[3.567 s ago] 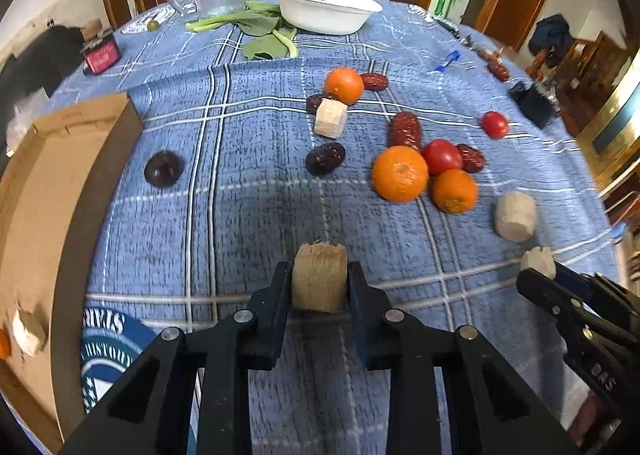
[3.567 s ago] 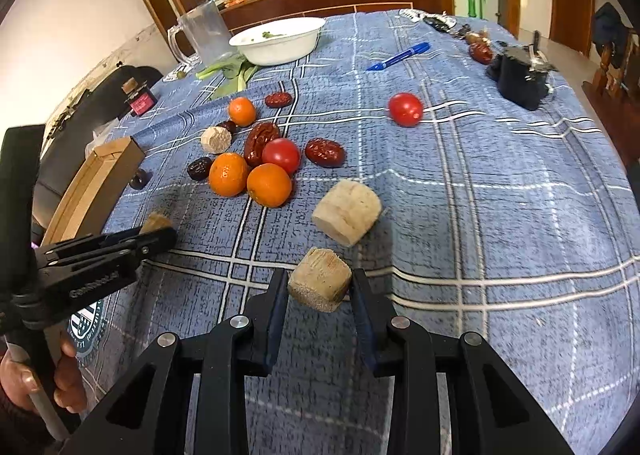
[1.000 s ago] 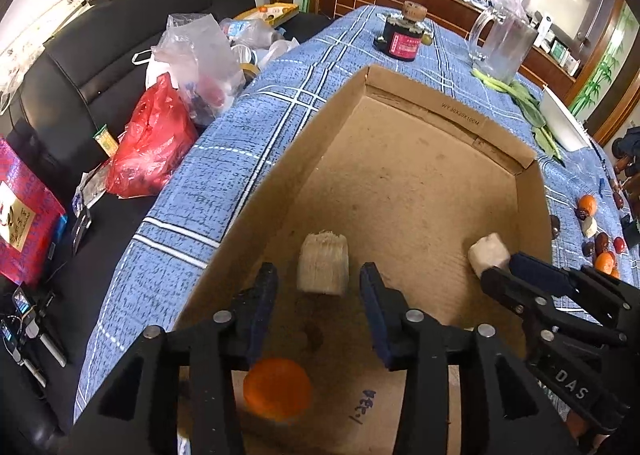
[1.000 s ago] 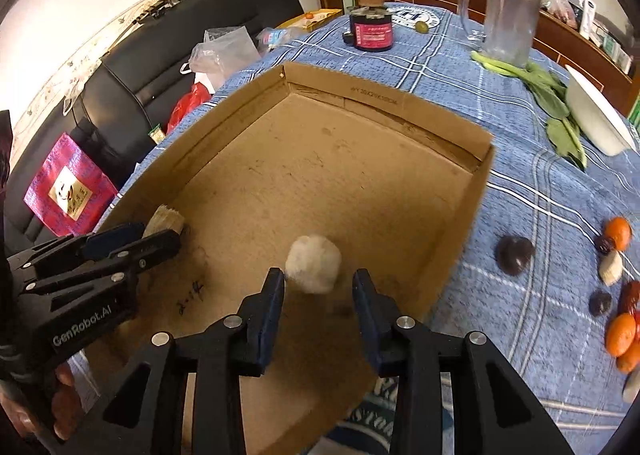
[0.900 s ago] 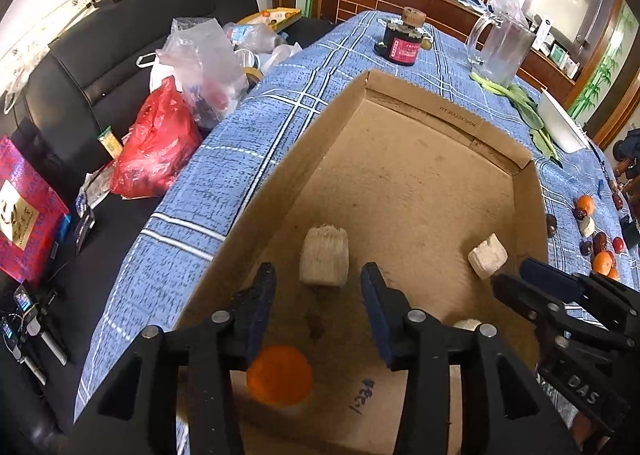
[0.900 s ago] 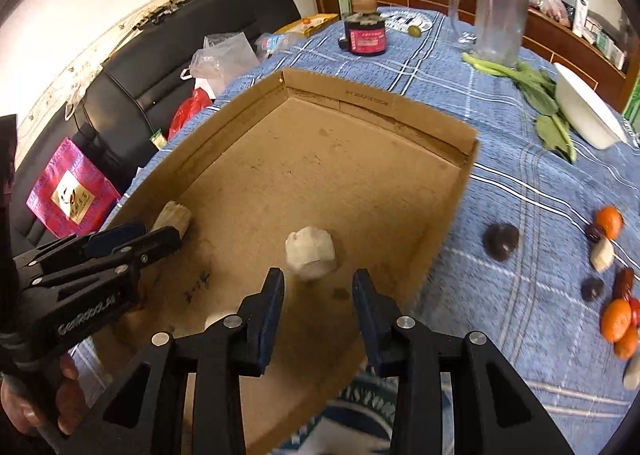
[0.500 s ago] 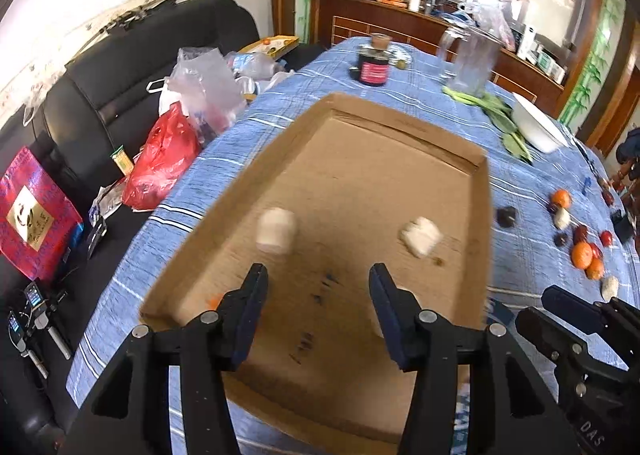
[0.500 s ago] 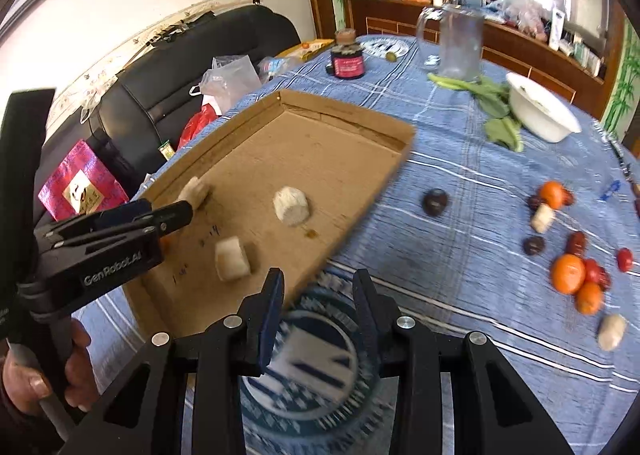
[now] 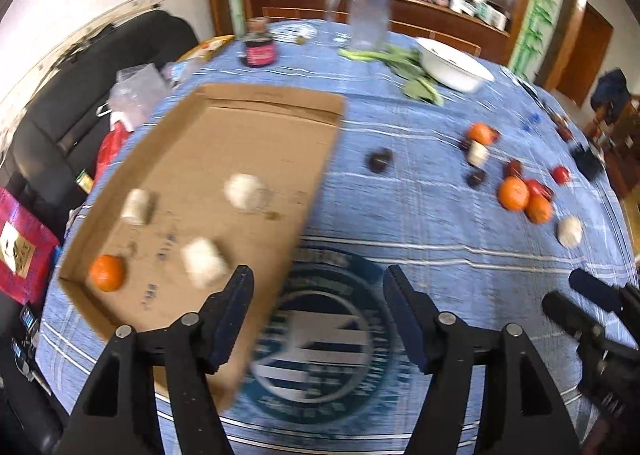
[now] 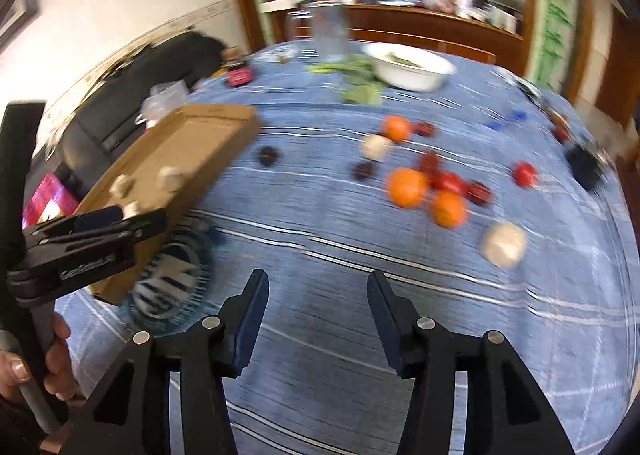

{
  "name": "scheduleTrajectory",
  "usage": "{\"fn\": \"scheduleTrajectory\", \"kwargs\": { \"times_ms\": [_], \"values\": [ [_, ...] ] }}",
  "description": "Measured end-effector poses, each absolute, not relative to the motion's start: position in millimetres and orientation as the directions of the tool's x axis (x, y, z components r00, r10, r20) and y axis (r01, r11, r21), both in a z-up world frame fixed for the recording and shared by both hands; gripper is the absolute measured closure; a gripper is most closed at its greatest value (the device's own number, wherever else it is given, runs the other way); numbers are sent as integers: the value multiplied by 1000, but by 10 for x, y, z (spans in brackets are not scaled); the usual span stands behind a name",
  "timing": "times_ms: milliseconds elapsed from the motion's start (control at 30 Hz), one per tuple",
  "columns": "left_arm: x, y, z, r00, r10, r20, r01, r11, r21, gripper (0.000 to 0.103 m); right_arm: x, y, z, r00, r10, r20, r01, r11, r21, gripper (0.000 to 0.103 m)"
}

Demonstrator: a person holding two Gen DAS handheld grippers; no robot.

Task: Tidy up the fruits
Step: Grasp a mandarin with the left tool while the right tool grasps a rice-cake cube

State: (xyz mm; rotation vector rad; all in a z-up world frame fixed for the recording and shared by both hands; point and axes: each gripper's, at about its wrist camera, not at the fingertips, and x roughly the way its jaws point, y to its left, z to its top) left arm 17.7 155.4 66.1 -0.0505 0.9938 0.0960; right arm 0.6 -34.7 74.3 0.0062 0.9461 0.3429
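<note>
Cardboard tray (image 9: 256, 111) sits on the bench (image 9: 400, 247), left side. In the tray: three cut chunks (image 9: 245, 191) spread across its floor, one orange (image 9: 106, 273) in the near-left corner. Right of the tray, apart from it, a lone dark fruit (image 9: 380, 159). Further right, a loose cluster (image 9: 520, 191) of oranges, tomatoes and dates (some touching), with one chunk (image 9: 569, 230) at its near-right edge. Behind the tray: jar (image 9: 260, 49). Pitcher (image 9: 368, 17), leafy greens (image 9: 404, 67) and bowl (image 9: 456, 65) along the far edge.
</note>
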Motion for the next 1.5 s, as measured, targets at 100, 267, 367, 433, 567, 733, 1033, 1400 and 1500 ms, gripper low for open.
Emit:
{"fn": "scheduleTrajectory", "kwargs": {
  "times_ms": [100, 267, 367, 433, 567, 733, 1033, 1400, 1500],
  "values": [
    [201, 1292, 591, 523, 35, -852, -60, 998, 4, 35, 20, -770, 689, 542, 257, -800, -214, 963, 164, 48],
    [263, 913, 470, 483, 8, -876, 2, 1000, 10, 35, 63, -1327, 614, 555, 204, -807, -134, 979, 156, 48],
    [296, 747, 425, 467, 6, -884, 23, 1000, 19, 35, 168, -1503, 598, 563, 194, -804, -135, 981, 142, 48],
    [312, 673, 416, 462, 3, -887, 30, 999, 19, 35, 272, -1588, 564, 558, 198, -806, -150, 979, 136, 48],
    [391, 537, 401, 449, 0, -894, 40, 999, 20, 35, 494, -1626, 486, 549, 215, -807, -187, 973, 132, 48],
    [518, 341, 399, 435, -17, -900, 48, 999, 4, 35, 706, -1565, 320, 507, 263, -821, -270, 953, 138, 48],
    [834, -118, 290, 390, -78, -917, 37, 997, -69, 35, 695, -1745, 306, 529, 297, -795, -284, 945, 164, 63],
    [1323, -520, 152, 408, -86, -909, -66, 990, -124, 36, 485, -2156, 399, 533, 319, -784, -230, 946, 229, 62],
    [1374, -520, 124, 429, -46, -902, -90, 992, -93, 41, 455, -2190, 409, 535, 329, -778, -223, 943, 246, 62]
  ]
}}
